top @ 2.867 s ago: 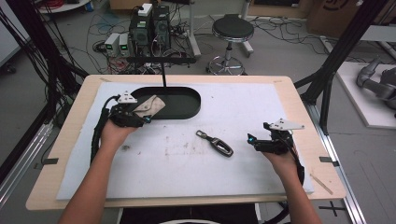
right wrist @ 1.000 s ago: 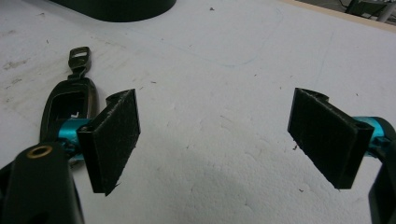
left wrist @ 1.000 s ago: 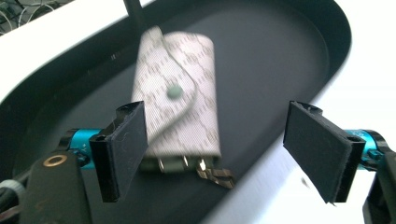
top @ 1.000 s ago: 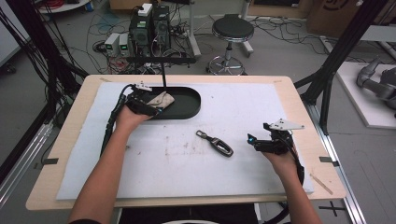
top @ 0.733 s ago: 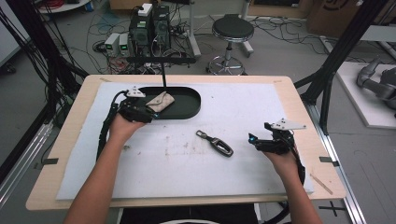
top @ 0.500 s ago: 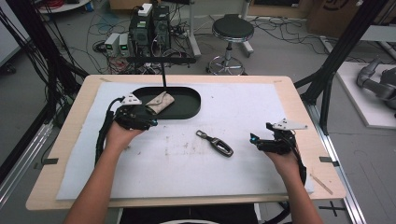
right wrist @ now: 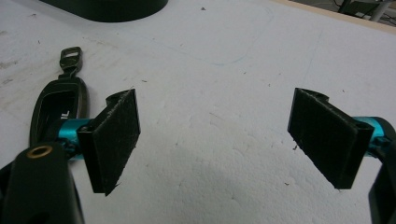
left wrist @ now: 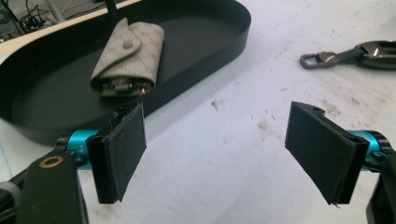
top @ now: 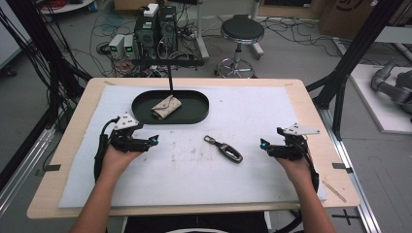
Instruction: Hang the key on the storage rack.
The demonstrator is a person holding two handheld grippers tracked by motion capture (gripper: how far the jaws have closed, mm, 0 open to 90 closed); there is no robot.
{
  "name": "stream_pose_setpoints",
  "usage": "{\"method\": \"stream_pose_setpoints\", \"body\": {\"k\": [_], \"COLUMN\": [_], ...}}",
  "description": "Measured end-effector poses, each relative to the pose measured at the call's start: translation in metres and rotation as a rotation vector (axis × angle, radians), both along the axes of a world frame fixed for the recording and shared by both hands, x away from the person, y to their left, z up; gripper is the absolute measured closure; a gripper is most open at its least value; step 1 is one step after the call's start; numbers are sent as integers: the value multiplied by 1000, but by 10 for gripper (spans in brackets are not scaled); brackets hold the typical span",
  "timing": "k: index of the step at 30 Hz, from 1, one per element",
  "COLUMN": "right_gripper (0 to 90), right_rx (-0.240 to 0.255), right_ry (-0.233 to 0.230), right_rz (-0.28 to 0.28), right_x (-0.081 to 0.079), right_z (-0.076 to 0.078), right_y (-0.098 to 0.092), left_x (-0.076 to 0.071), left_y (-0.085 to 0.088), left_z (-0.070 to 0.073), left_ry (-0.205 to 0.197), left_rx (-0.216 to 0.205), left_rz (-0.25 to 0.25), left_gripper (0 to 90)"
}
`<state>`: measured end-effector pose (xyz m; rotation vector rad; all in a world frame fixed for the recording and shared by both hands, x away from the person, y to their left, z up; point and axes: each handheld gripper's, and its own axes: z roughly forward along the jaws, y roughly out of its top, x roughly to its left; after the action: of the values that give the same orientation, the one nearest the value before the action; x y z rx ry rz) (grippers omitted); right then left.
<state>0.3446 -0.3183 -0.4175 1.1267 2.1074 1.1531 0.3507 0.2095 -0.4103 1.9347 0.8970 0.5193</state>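
High view shows the pouch (top: 164, 107) lying inside the tray (top: 194, 115), apparently stowed, with the key fob (top: 224, 148) on the mat just below the tray, and left gripper (top: 151, 141) and right gripper (top: 265, 145) both spread, empty.

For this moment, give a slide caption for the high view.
Both grippers open over the mat; pouch in tray, key fob between.

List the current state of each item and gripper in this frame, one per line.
Beige patterned fabric key pouch: snapped shut, lying inside the tray.
Black oval tray: flat on the white mat, holding the pouch.
Dark car key fob with metal clasp: lying loose on the mat, untouched.
Left gripper: open, empty, near the tray.
Right gripper: open, empty, beside the fob.
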Motion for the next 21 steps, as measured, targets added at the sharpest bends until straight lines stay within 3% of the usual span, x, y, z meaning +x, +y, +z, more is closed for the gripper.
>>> {"method": "stream_pose_setpoints", "body": {"k": [6,12,16,21], "right_gripper": [172,172,172,172], "right_rx": [-3,-18,-3,1], "right_ry": [12,31,20,30], "right_rz": [4,8,2,-8], "right_x": [2,5,7,9], "right_z": [-3,-6,-6,-7], "right_y": [0,3,2,1], "left_x": [-10,-11,-11,-12], "left_y": [14,12,11,10], "left_z": [-7,-9,-11,-9], "left_ry": [-3,-19,-18,-33], "left_rx": [-26,-5,-5,-25], "left_rz": [32,8,-2,-11], "left_gripper": [204,204,204,204]}}
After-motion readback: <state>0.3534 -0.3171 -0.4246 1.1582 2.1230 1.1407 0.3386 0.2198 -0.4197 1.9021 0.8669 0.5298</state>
